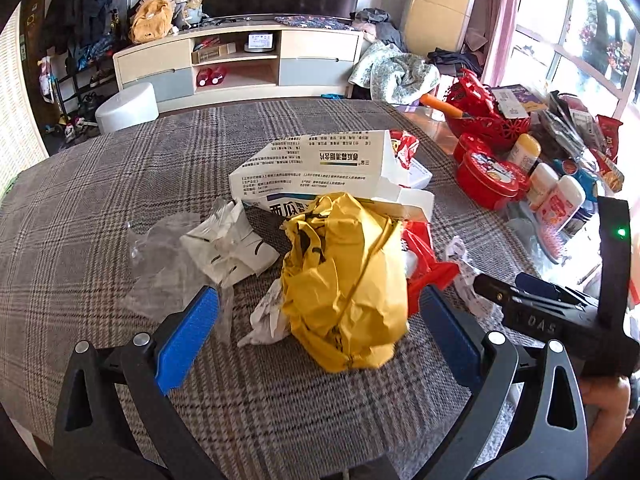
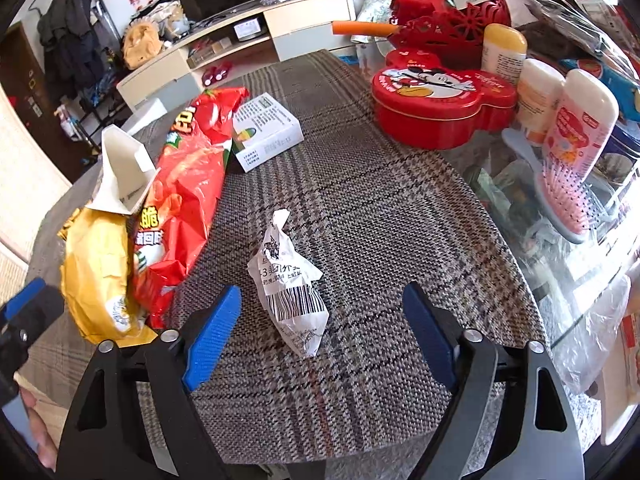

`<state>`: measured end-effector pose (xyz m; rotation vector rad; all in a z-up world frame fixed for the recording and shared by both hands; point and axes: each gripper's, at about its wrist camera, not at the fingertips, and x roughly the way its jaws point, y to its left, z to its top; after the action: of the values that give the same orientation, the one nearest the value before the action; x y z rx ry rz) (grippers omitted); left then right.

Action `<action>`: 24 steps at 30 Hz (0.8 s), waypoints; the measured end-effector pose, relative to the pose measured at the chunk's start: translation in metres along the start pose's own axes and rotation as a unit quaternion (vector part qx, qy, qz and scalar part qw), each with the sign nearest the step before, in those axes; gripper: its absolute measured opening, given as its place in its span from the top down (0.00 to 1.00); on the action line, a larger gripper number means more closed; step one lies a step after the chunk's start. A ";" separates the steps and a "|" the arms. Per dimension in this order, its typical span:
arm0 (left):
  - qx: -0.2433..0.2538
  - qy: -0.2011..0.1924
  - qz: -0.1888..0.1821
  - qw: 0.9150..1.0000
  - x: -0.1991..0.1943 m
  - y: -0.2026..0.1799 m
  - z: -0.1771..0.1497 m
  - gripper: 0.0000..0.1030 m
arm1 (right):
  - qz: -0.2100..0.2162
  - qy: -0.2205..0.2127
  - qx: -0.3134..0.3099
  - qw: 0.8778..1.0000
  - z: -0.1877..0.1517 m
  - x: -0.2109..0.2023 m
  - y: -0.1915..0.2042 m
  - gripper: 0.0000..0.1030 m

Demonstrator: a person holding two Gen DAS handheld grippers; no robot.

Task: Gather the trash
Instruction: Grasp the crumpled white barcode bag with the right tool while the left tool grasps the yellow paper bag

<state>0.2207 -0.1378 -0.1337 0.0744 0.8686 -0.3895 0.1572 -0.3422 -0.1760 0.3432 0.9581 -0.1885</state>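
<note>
A crumpled yellow paper bag [image 1: 344, 284] lies on the plaid tablecloth [image 1: 120, 184] between the open fingers of my left gripper [image 1: 320, 300]; it also shows in the right wrist view [image 2: 96, 272]. Behind it lie a flattened white carton [image 1: 320, 168], a red snack bag [image 2: 188, 200], crumpled white paper [image 1: 228, 244] and clear plastic film [image 1: 168, 264]. My right gripper [image 2: 324, 312] is open around a crumpled white receipt with a barcode [image 2: 292, 296], apart from it. The right gripper's body shows at the right of the left wrist view [image 1: 560, 308].
A small white medicine box [image 2: 264, 132] lies past the snack bag. At the right stand a red Mickey tin [image 2: 440, 104], white bottles [image 2: 580, 124], a pink hairbrush [image 2: 560, 196] and a red basket [image 2: 444, 20] on glass. A TV cabinet [image 1: 240, 60] stands beyond.
</note>
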 end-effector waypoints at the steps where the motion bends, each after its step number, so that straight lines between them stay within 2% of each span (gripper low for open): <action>1: 0.001 0.001 0.004 1.000 0.003 0.000 0.000 0.08 | 0.000 0.003 -0.004 1.000 0.000 0.003 0.001 0.25; 4: -0.004 0.012 -0.005 1.000 0.014 -0.001 0.002 0.08 | 0.003 0.014 -0.009 1.000 -0.003 0.010 0.003 0.30; 7: -0.002 0.022 -0.013 1.000 0.023 -0.004 0.000 0.09 | -0.002 0.015 -0.018 1.000 -0.006 0.014 0.006 0.45; 8: 0.000 0.025 -0.016 1.000 0.027 -0.005 0.000 0.16 | 0.000 0.015 -0.019 1.000 -0.005 0.014 0.007 0.59; 9: 0.000 0.027 -0.021 0.999 0.028 -0.006 -0.001 0.28 | 0.008 0.018 -0.018 1.000 -0.005 0.015 0.006 0.67; 10: 0.000 0.029 -0.031 0.999 0.030 -0.008 -0.001 0.33 | 0.013 0.018 -0.016 1.000 -0.004 0.014 0.005 0.68; 13: 0.013 0.018 -0.027 0.999 0.024 -0.014 -0.002 0.35 | 0.011 0.017 -0.024 1.000 -0.007 0.011 0.005 0.73; 15: 0.015 0.011 -0.032 0.999 0.013 -0.016 0.000 0.47 | 0.015 0.016 -0.024 0.999 -0.008 0.006 0.004 0.75; 17: 0.012 0.005 -0.036 0.999 -0.002 -0.014 0.001 0.48 | 0.019 0.011 -0.022 1.000 -0.011 -0.003 0.003 0.75; 24: 0.018 -0.029 -0.016 0.999 -0.052 -0.013 -0.013 0.50 | 0.057 -0.004 -0.024 0.998 -0.027 -0.038 0.010 0.76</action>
<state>0.1762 -0.1311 -0.1012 0.0828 0.8069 -0.4358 0.1180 -0.3227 -0.1568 0.3518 0.9307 -0.0625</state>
